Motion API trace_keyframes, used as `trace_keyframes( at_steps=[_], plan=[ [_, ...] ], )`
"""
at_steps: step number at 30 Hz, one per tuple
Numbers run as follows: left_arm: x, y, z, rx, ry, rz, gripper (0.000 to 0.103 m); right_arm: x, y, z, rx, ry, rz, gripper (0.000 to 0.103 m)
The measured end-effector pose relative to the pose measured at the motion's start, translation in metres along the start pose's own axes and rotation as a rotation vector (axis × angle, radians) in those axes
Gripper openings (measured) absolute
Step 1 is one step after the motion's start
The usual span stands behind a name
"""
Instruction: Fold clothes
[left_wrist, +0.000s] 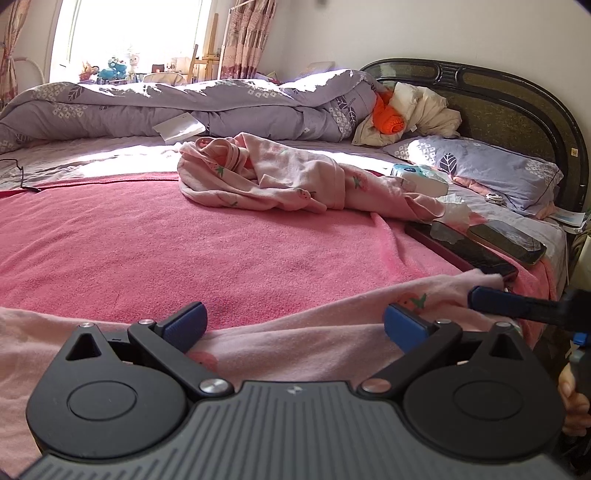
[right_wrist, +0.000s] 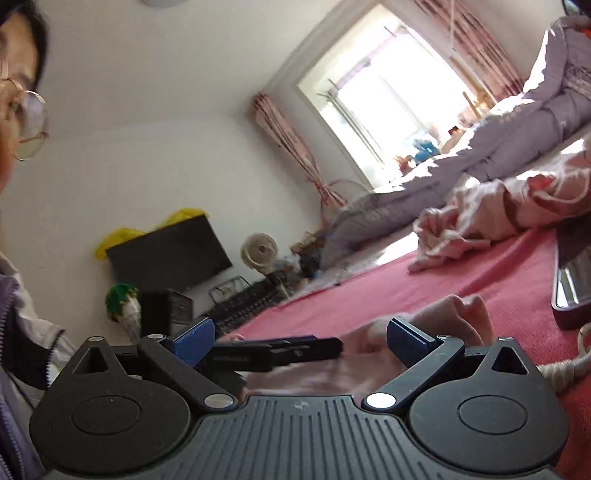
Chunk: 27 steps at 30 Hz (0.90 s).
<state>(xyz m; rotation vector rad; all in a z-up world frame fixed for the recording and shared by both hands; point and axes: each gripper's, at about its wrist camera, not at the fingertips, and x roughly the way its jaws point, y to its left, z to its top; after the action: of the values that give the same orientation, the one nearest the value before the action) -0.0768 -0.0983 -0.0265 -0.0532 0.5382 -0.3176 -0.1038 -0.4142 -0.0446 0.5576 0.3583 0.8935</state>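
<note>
Left wrist view shows the pink garment (left_wrist: 295, 343) lying crosswise on the bed (left_wrist: 147, 251) under the wide-open, empty left claw (left_wrist: 293, 325), its right end nearest the right claw (left_wrist: 484, 295), also open and gripping nothing.

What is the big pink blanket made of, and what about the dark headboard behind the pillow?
The pink blanket looks like soft fleece or terry: its surface is matte and fuzzy, with small wrinkles. The headboard has a glossy dark frame, probably lacquered wood or plastic, since light shines along its curved edge. Its speckled brown panels might be fabric or textured board; I cannot tell which.
</note>
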Motion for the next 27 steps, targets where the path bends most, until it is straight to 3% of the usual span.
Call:
trace_keyframes(
  at_steps=[1, 3, 6, 8, 13, 17, 20, 23, 27],
  plan=[
    [-0.004, 0.004, 0.000, -0.007, -0.007, 0.011, 0.103, -0.002, -0.003, 0.002, 0.031, -0.012, -0.019, 0.086],
    [-0.017, 0.017, 0.000, -0.026, -0.027, 0.048, 0.103, -0.019, 0.004, 0.002, 0.044, -0.092, -0.031, 0.095],
    [-0.036, 0.038, -0.001, -0.053, -0.050, 0.109, 0.103, -0.048, 0.020, -0.004, 0.043, -0.169, -0.111, 0.096],
    [-0.047, 0.055, -0.005, -0.073, -0.053, 0.155, 0.103, -0.058, 0.025, -0.017, 0.112, -0.173, -0.149, 0.095],
    [-0.076, 0.093, -0.021, -0.130, -0.050, 0.264, 0.103, -0.046, 0.034, -0.057, 0.294, -0.078, -0.271, 0.086],
    [-0.104, 0.116, -0.035, -0.170, -0.056, 0.342, 0.103, -0.028, 0.039, -0.064, 0.306, -0.134, -0.421, 0.086],
    [-0.122, 0.130, -0.048, -0.183, -0.052, 0.402, 0.103, -0.016, 0.040, -0.060, 0.321, -0.193, -0.471, 0.086],
    [-0.135, 0.129, -0.061, -0.128, -0.049, 0.422, 0.103, -0.004, 0.046, -0.057, 0.297, -0.221, -0.541, 0.074],
    [-0.145, 0.124, -0.069, -0.079, -0.056, 0.420, 0.103, 0.007, 0.036, -0.055, 0.358, -0.232, -0.625, 0.041]
  ],
)
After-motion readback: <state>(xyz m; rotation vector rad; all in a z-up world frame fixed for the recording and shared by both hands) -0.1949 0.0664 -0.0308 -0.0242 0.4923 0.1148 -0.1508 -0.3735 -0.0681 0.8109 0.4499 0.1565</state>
